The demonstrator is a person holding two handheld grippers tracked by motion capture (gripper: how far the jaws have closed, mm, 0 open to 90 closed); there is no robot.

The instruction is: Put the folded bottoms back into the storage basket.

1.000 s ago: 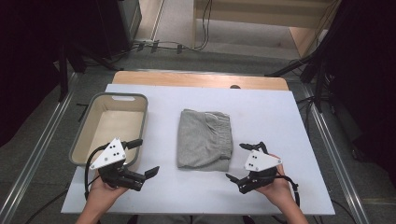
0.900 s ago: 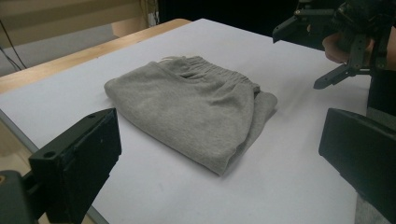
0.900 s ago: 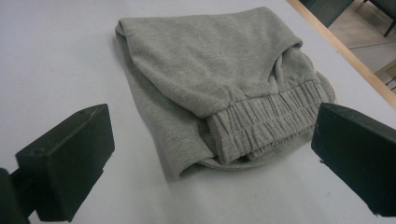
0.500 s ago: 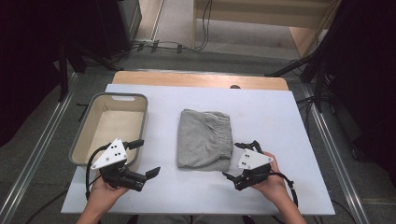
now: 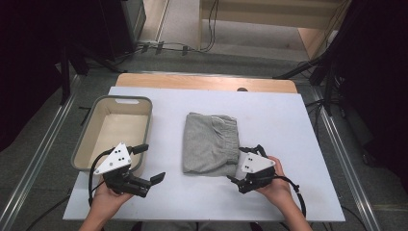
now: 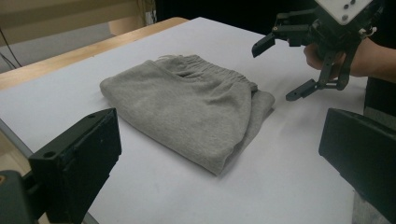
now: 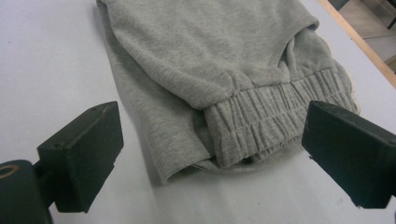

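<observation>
White worktop point(image 5: 298, 125) on wooden table, grey floor around. Folded grey fleece sweatpants point(image 5: 210, 143) lie mid-worktop, long axis running away from person, elastic waistband along right edge. Right tongs point(image 5: 239, 166) at near-right corner, jaws wide, just been closing slightly, cloth between but unpinched. Left tongs point(image 5: 148, 163) open, empty, beside beige plastic tub point(image 5: 78, 150). Right gripper view reveals waistband ribbing; high view does not.

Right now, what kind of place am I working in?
Most likely a lab or recording workspace, not a home. A white work table stands on a bare grey floor with loose cables trailing behind it. The only items laid out are folded grey shorts and a beige bin.
</observation>
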